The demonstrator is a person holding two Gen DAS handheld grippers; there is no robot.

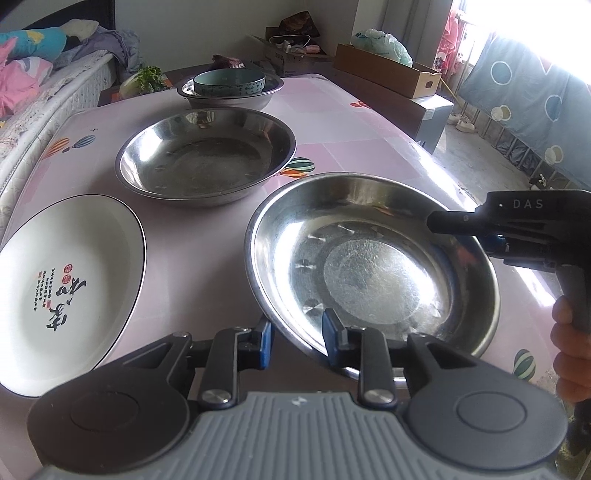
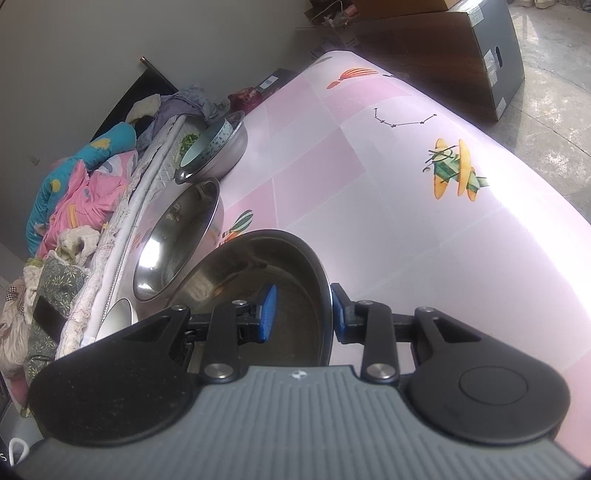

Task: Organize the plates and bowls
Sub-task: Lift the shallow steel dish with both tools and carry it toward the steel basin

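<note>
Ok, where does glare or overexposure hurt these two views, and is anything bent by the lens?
Left wrist view: the window is blown out to white at top right; the near steel plate shows bright reflections; table edges bow from fisheye. Right wrist view: the pink tablecloth washes out toward the right; the middle steel basin carries a white hotspot.

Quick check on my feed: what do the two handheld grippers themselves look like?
Both match: grey ribbed body with a small white emblem, black round-ended linkage arms with silver pivot screws, and blue ribbed pads on black jaws. The left gripper and right gripper look identical. From the side, the right one shows white "DAS" lettering and a grey handle.
</note>
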